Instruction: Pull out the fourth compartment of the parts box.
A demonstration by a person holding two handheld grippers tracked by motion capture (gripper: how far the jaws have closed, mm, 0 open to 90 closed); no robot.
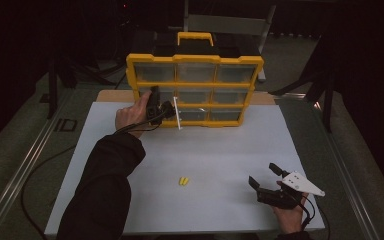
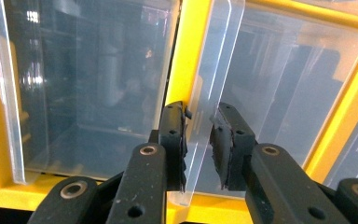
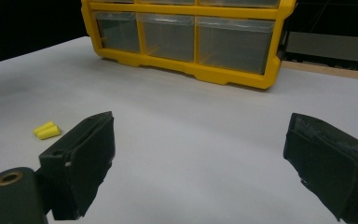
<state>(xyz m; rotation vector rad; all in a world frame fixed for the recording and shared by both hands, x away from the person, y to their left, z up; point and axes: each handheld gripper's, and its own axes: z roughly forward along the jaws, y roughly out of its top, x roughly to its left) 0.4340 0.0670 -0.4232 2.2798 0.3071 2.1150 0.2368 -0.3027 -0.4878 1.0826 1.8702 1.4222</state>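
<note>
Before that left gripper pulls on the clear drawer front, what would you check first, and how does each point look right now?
1. Left gripper shut on the clear drawer front: ok, one jaw on each side of it.
2. Pads pressing firmly on the plastic: cannot tell.
3. Yellow organizer upright on the white mat: ok.
4. Room in front of the drawer: ok.
5. Yellow earplugs lying within reach: ok.
6. Right gripper open and free: ok.

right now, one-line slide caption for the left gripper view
Left gripper shut on clear drawer front of yellow organizer.
</note>
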